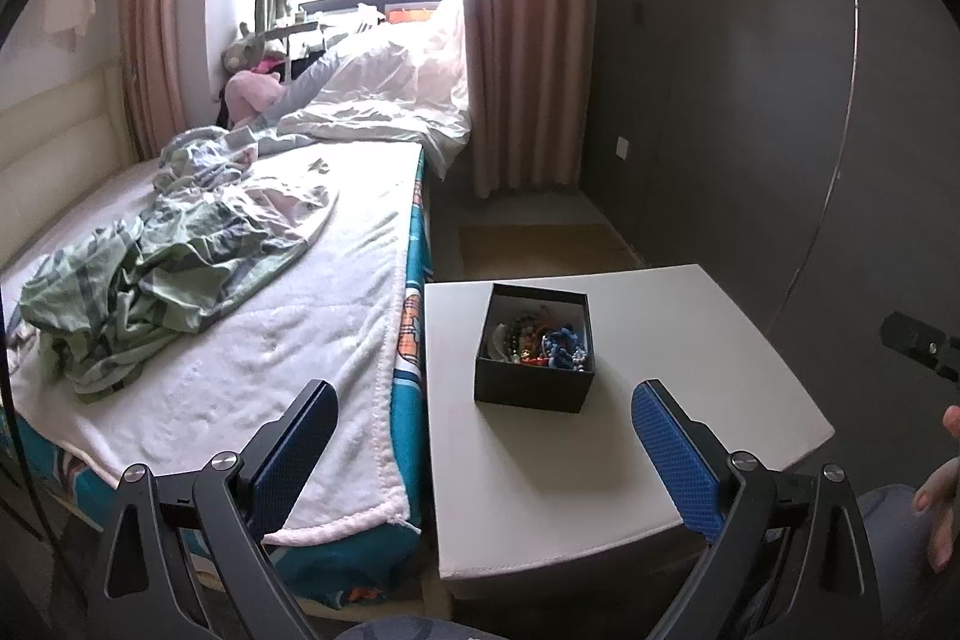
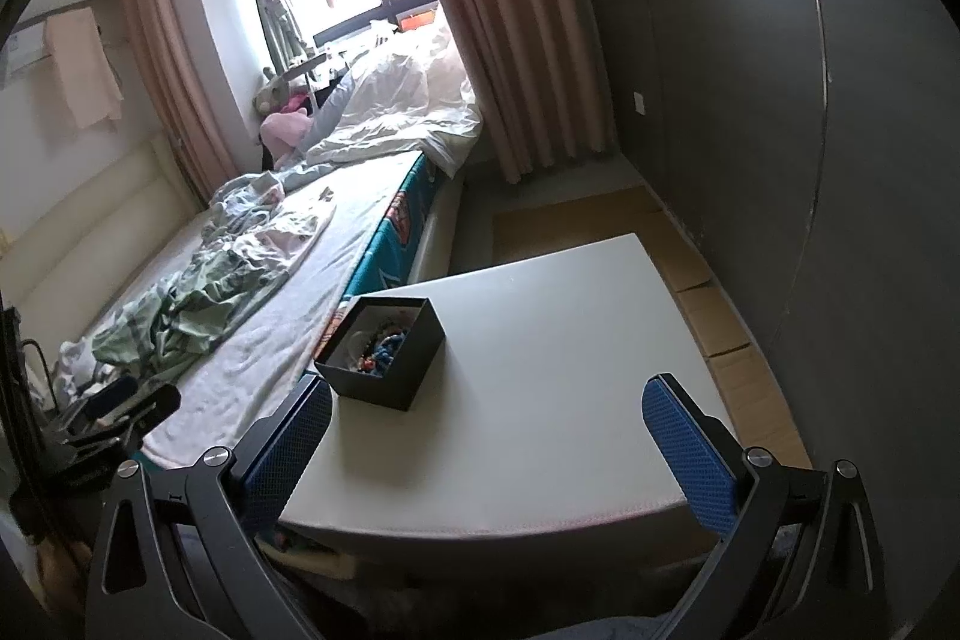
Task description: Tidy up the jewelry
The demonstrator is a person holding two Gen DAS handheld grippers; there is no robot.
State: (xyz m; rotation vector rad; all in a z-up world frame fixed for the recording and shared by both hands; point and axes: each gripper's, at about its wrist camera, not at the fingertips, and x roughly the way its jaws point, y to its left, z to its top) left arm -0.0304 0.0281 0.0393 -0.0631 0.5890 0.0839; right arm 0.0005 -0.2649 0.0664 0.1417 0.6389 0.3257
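A black open box [image 1: 531,382] stands on a white bedside table [image 1: 540,490]. It holds a tangle of jewelry [image 1: 543,340]: coloured beads, blue pieces and a white bangle. My left gripper [image 1: 483,403] is open and empty, held above the table's near edge, short of the box. In the right wrist view the box [image 2: 384,361] sits near the table's left edge with the jewelry [image 2: 381,343] inside. My right gripper [image 2: 486,400] is open and empty, above the table [image 2: 540,400], to the right of the box.
A bed [image 1: 252,316] with a white blanket and crumpled green clothes [image 1: 156,274] lies left of the table. A grey wardrobe wall [image 1: 750,130] stands to the right. Curtains [image 1: 522,40] and a window are at the back. Cardboard [image 2: 714,334] covers the floor by the table.
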